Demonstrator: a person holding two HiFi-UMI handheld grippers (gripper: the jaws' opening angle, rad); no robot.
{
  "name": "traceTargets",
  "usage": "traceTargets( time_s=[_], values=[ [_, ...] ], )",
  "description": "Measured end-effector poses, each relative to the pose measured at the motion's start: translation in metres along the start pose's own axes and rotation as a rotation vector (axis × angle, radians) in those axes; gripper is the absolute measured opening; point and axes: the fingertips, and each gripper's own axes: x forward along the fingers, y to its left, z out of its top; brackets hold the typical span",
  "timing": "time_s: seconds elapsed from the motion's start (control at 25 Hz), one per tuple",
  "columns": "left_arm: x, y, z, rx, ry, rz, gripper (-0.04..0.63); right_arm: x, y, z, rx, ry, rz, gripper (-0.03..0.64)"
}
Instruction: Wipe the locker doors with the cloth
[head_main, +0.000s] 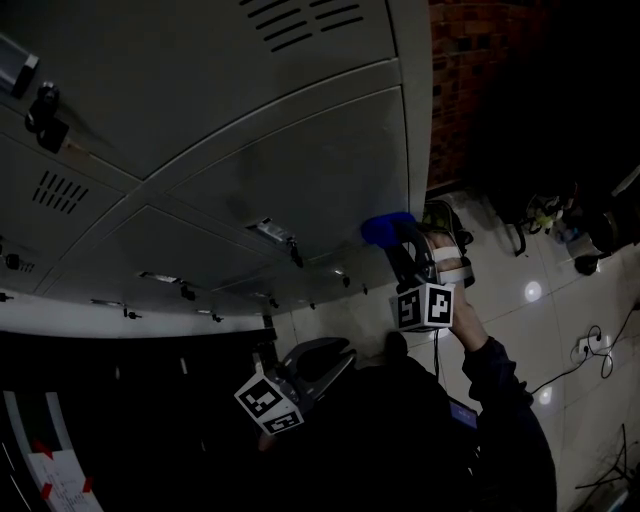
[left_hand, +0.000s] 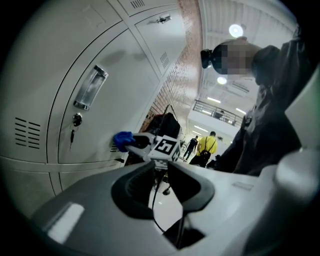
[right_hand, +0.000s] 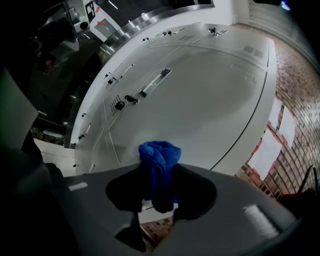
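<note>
Near the right edge of the grey locker door, just beside the lockers' end panel, pinching a bunched blue cloth in the right gripper — jaws clamping on its middle, a wad bulging out past the tips. Holding that wad up to the door face, seemingly touching it as seen from the left gripper view, on the side of the door away from the recessed handle and the key hanging in the lock below it. Hanging the left gripper lower down and well apart from the lockers, close to the person's dark sleeve, jaws standing slightly apart and pinching nothing — only a thin cable showing through the gap. Standing on a pale tiled floor, with a brick wall rising just past the end of the lockers.
</note>
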Motion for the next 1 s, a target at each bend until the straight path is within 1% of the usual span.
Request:
traceTargets(
  time_s=[0.28, 0.56, 0.68, 0.84, 0.92, 1.0],
  values=[
    [-0.004, 0.002, -0.001, -0.004, 0.002, 0.011, 0.072, 0.020, 0.043, -0.037, -0.029, 0.075, 0.075, 0.135],
    [-0.008, -0.002, -0.004, -0.001, 0.001, 0.009, 0.072, 0.034, 0.071, -0.063, -0.024, 0.114, 0.142, 0.137],
    [-0.010, -0.004, -0.006, -0.002, -0.002, 0.008, 0.072, 0.035, 0.073, -0.064, -0.002, 0.132, 0.153, 0.137],
    [-0.012, -0.010, -0.010, -0.004, -0.002, 0.005, 0.072, 0.034, 0.077, -0.066, 0.000, 0.156, 0.181, 0.137],
    [-0.014, -0.012, -0.010, -0.004, -0.005, 0.004, 0.072, 0.026, 0.072, -0.055, 0.036, 0.138, 0.193, 0.135],
    [-0.016, -0.014, -0.011, -0.005, -0.011, 0.006, 0.072, 0.012, 0.057, -0.032, 0.090, 0.085, 0.182, 0.133]
  ],
)
